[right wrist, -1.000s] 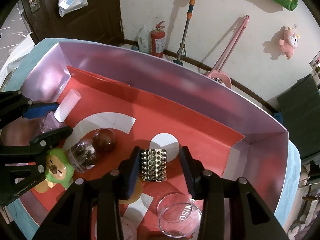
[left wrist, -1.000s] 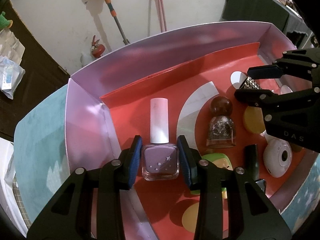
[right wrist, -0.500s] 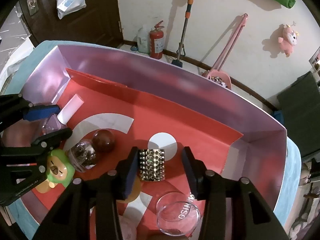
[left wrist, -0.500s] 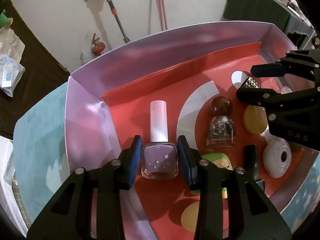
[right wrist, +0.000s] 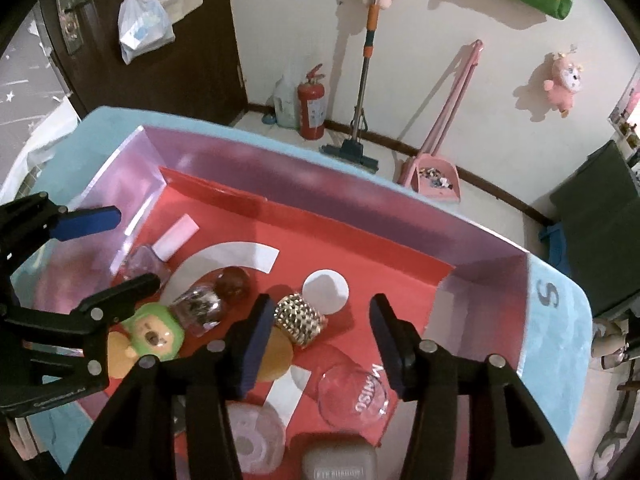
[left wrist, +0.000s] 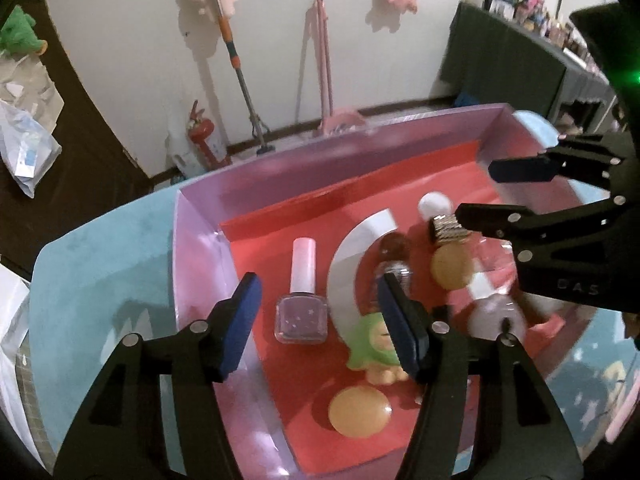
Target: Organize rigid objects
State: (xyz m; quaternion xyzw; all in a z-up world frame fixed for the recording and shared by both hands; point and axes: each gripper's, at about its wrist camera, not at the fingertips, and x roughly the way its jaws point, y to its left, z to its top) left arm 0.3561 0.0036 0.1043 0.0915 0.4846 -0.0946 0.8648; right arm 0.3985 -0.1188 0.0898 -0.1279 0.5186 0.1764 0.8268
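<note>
While both grippers hang over the tray (right wrist: 472,240), neither has anything in its grasp — each has just been opening, which reads as two items freshly set down and let go. The left gripper (left wrist: 320,320) stands with its jaws spread well clear of the purple nail-polish bottle (left wrist: 301,308), which lies flat on the red floor near the tray's left wall, white cap pointing to the far wall. The right gripper (right wrist: 320,336) is likewise parted, and the studded gold cuff (right wrist: 300,319) sits low between its jaws, just beside the left pad but seemingly not pressed by it, next to a white circle printed on the floor. Everything is gathered inside the one tray, apparently so the loose pieces end up side by side: a glitter bottle with a brown round cap (right wrist: 212,300) lies in the middle, a green toy figure (right wrist: 154,336) toward the near edge, a clear round lid (right wrist: 354,394) near the right corner, and a white round gadget (right wrist: 252,436) at the near edge.
</note>
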